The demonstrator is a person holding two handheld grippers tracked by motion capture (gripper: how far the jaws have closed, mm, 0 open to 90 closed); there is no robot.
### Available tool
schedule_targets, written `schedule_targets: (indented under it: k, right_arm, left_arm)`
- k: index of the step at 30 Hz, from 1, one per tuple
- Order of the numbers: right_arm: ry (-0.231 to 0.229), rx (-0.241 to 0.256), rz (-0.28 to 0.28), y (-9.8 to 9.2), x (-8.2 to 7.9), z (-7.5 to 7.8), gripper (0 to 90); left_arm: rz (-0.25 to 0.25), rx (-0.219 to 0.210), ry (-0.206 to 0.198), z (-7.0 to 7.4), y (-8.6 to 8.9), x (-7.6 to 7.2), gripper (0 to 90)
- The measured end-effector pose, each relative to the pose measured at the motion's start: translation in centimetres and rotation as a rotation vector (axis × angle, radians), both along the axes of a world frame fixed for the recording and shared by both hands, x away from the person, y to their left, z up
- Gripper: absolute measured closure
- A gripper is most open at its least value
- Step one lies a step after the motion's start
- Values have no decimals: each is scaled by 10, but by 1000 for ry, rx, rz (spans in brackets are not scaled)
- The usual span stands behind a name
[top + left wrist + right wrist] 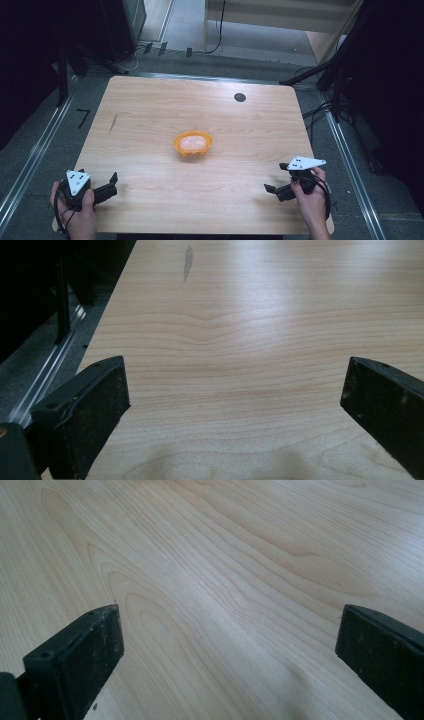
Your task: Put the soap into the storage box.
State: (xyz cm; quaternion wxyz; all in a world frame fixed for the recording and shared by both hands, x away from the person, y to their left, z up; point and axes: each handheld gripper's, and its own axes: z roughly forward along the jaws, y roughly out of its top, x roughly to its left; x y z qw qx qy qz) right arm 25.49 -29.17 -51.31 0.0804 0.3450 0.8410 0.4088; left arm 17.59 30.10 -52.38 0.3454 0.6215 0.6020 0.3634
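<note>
Orange bowl (193, 143) sits near the middle of the table (150, 115), one of it, upright, with something pale pink inside; contents too blurred in the high view to name or count. Wood table, light grain, one dark round spot (240, 97) toward the far right and one thin dark streak (113, 123) toward the far left; same streak (188, 261) shows at the top of the left gripper view. Two grippers, one per hand. Left gripper (111, 183) at the near left corner, held in the left hand (75, 212), grey plate on top, jaws spread wide with nothing between them; left gripper view (235, 390) confirms bare wood between the two black jaws, and the right-side jaw is cut off by the frame edge. Right gripper (276, 177) at the near right edge, held in the right hand (310, 200), jaws also wide apart and empty; right gripper view (230, 635) shows bare grain between them, both jaws clipped at the bottom. Both grippers well apart from the bowl, neither touching it. Both forearms cut off at the bottom of the high view. Surroundings beyond the table mostly black; floor rails (30, 160) and some cables (320, 112) just readable, the rest too dark to make out.
</note>
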Motion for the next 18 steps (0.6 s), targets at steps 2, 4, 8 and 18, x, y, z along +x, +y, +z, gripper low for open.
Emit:
schedule_targets:
  k: [2,4,8,18]
  right_arm:
    - [-4,4,-12,-3,-3,-1,0]
    - [-8,10,-18,-6,-5,-3,0]
    - [-6,18,-32,-13,-10,-7,0]
    - [-6,27,-63,-30,-23,-14,0]
  left_arm:
    - [-1,1,0,0,0,0,0]
    - [-2,2,2,0,0,0,0]
    - [-4,4,0,0,-1,0,0]
    - [-6,12,1,0,-1,0,0]
